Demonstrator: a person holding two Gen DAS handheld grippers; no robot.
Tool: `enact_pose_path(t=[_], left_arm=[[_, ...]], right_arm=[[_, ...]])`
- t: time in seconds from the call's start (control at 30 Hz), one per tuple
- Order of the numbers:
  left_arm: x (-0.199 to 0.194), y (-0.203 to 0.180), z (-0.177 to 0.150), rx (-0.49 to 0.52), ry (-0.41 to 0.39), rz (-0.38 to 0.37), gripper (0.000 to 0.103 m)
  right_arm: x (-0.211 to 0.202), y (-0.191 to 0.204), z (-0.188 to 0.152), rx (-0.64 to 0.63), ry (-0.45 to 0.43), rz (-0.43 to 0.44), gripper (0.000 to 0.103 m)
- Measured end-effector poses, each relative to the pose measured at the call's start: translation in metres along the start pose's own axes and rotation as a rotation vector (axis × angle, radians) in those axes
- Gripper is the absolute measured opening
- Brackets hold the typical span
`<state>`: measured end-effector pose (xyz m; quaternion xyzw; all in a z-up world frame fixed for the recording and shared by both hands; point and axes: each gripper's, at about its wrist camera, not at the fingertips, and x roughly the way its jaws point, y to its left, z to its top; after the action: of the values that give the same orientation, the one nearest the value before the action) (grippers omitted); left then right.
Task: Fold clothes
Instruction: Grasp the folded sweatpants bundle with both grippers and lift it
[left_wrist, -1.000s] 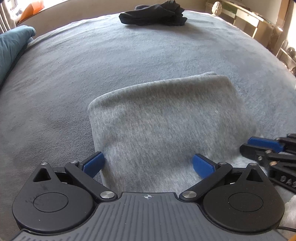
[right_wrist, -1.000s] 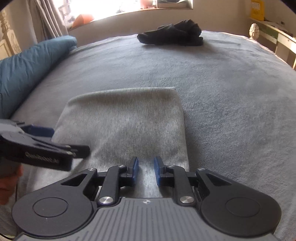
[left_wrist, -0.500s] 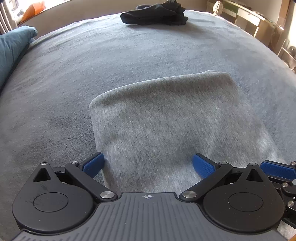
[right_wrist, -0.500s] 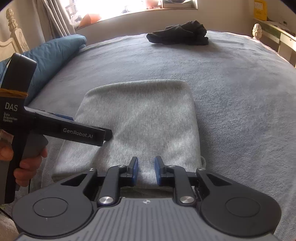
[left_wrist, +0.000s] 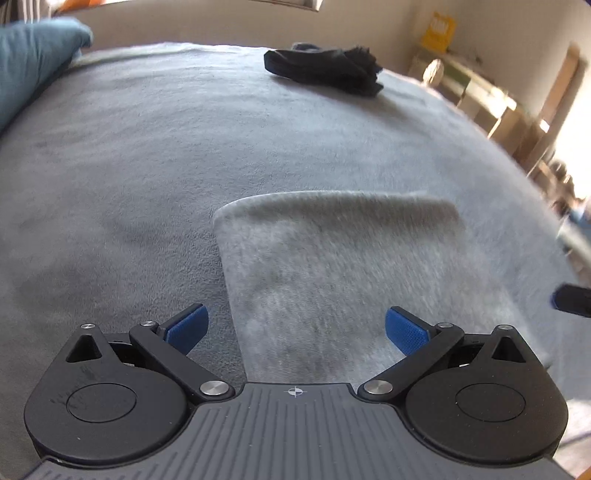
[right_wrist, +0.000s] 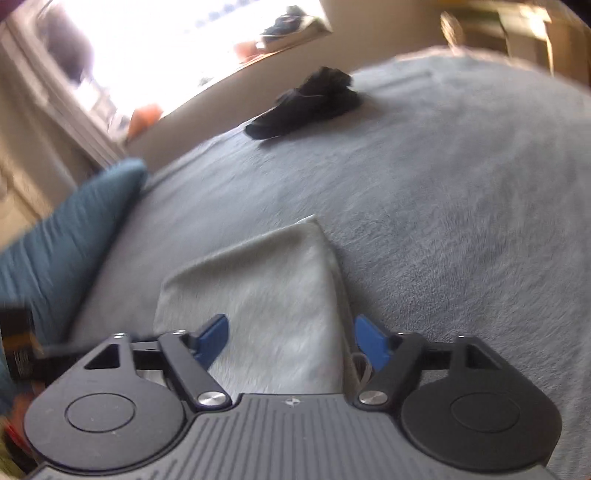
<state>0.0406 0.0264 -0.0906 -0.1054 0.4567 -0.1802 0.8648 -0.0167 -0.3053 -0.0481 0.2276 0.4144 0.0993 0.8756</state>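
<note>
The left claw gapes wide over a folded grey garment, apparently not touching it.

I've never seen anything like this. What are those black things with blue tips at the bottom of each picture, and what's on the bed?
They are two hand-held grippers, one in each of a person's hands, each carrying a camera that looks out along its blue fingers. One picture is from the left gripper, the other from the right gripper. Both are open and hold nothing. On the grey blanket lies a folded grey garment right in front of them, a crumpled black garment farther off, and a teal pillow at the side.
</note>
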Motion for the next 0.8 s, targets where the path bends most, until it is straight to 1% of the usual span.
enact_pose_path(t=[0.03,0.1,0.17,0.2,0.27,0.37,0.4,0.43,0.53,0.63,0.7,0.77,0.8], left_arm=[[0.002,0.008,-0.001,-0.036,0.030,-0.052,0.103],[0.009,0.016,-0.006,-0.088,0.074,-0.119,0.103],[0.016,0.025,-0.012,-0.138,0.117,-0.184,0.103],[0.020,0.029,-0.015,-0.164,0.139,-0.217,0.103],[0.026,0.027,-0.011,-0.164,0.149,-0.237,0.103],[0.036,0.023,-0.004,-0.159,0.160,-0.262,0.103],[0.039,0.022,-0.001,-0.157,0.164,-0.271,0.103],[0.042,0.021,0.001,-0.155,0.168,-0.279,0.103],[0.056,0.016,0.010,-0.164,0.188,-0.293,0.103],[0.068,0.012,0.014,-0.177,0.197,-0.307,0.103],[0.071,0.012,0.013,-0.178,0.193,-0.316,0.103],[0.069,0.013,0.010,-0.175,0.182,-0.335,0.103],[0.068,0.014,0.008,-0.174,0.176,-0.346,0.103]], right_arm=[[0.009,-0.018,0.007,0.082,0.042,0.045,0.087],[0.032,-0.049,0.014,0.217,0.129,0.125,0.092],[0.054,-0.076,0.014,0.333,0.196,0.163,0.092],[0.065,-0.085,0.012,0.371,0.222,0.192,0.092],[0.086,-0.100,0.009,0.438,0.269,0.262,0.092],[0.115,-0.106,0.008,0.476,0.317,0.323,0.094],[0.121,-0.103,0.012,0.470,0.320,0.345,0.100],[0.126,-0.100,0.015,0.465,0.324,0.367,0.102],[0.142,-0.085,0.028,0.410,0.313,0.425,0.101],[0.162,-0.069,0.032,0.357,0.318,0.469,0.102],[0.162,-0.055,0.031,0.288,0.315,0.467,0.102],[0.154,-0.049,0.027,0.247,0.316,0.477,0.099],[0.150,-0.050,0.025,0.246,0.332,0.484,0.092]])
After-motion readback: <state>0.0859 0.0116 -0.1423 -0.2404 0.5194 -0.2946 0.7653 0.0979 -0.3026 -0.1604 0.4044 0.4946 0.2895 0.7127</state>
